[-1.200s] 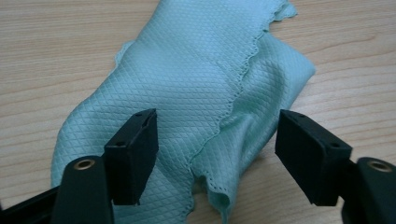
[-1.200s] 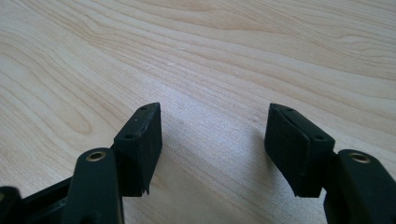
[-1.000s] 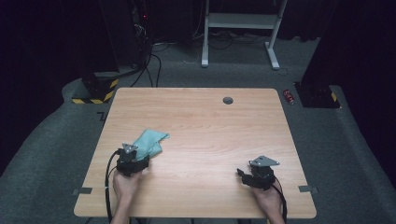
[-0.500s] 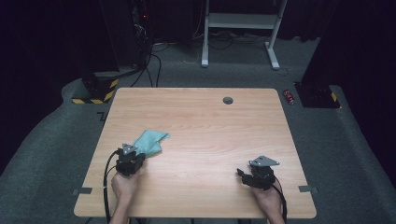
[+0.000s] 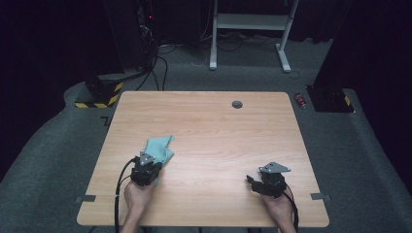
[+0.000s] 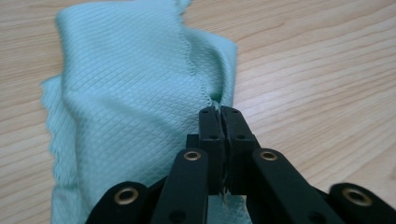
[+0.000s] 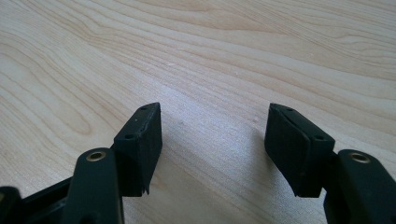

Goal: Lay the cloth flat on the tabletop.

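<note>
A light teal cloth (image 5: 159, 148) lies crumpled on the wooden table (image 5: 214, 126), left of centre. My left gripper (image 5: 148, 162) sits at the cloth's near end, shut on its scalloped edge. In the left gripper view the two jaws press together on a fold of the cloth (image 6: 135, 88), at the left gripper's (image 6: 220, 111) tips. My right gripper (image 5: 252, 180) rests near the table's front right, held by a hand. In the right gripper view its jaws stand wide apart over bare wood, with nothing between the right gripper's (image 7: 215, 121) fingers.
A small dark round cable port (image 5: 236, 104) sits in the table near its far edge. Beyond the table are a white desk frame (image 5: 250, 29), cables on the floor and a yellow-black striped base (image 5: 99, 94). A red can (image 5: 301, 100) lies on the carpet at the right.
The cloth has been drawn slightly toward the near edge with the left gripper. The right gripper has stayed in place.
</note>
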The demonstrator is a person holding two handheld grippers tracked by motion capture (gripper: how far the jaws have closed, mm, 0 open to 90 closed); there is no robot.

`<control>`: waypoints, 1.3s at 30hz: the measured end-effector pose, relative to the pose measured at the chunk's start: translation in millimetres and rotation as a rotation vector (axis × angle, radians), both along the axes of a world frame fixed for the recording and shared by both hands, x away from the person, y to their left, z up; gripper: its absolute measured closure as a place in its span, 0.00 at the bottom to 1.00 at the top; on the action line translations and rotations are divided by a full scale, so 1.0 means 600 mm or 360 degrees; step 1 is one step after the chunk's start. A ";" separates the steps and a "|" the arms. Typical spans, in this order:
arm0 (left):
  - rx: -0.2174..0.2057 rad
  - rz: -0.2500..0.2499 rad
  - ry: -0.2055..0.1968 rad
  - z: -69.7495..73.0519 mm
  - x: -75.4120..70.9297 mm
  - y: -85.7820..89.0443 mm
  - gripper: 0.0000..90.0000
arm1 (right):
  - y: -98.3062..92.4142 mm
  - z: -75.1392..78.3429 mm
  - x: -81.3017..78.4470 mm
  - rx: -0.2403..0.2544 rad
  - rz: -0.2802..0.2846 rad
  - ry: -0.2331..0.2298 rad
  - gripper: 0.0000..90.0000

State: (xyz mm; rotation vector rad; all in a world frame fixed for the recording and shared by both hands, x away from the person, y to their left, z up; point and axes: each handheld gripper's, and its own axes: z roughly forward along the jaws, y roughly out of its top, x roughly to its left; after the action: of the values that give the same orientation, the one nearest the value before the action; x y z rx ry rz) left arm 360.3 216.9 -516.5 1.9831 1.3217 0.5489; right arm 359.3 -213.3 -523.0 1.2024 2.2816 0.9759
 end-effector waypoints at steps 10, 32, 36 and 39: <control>0.0008 -0.0160 -0.0001 0.004 0.009 -0.058 0.97 | 0.000 0.000 0.000 0.0000 0.0000 0.0000 0.41; 0.0006 -0.0424 0.0004 0.004 0.030 -0.162 0.97 | 0.000 0.000 0.000 -0.0001 0.0001 -0.0002 0.41; 0.0032 -0.0506 -0.0005 0.008 0.034 -0.187 0.98 | 0.000 0.000 0.001 -0.0001 0.0001 -0.0002 0.41; 0.0012 -0.0557 -0.0004 0.007 0.035 -0.210 0.98 | 0.000 0.000 0.001 -0.0001 0.0001 -0.0002 0.41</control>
State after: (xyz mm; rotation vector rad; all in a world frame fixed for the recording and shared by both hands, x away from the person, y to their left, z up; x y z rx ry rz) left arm 381.2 91.0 -512.3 2.1550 0.9393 0.3882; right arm 359.7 -213.1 -523.0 1.2007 2.2810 0.9759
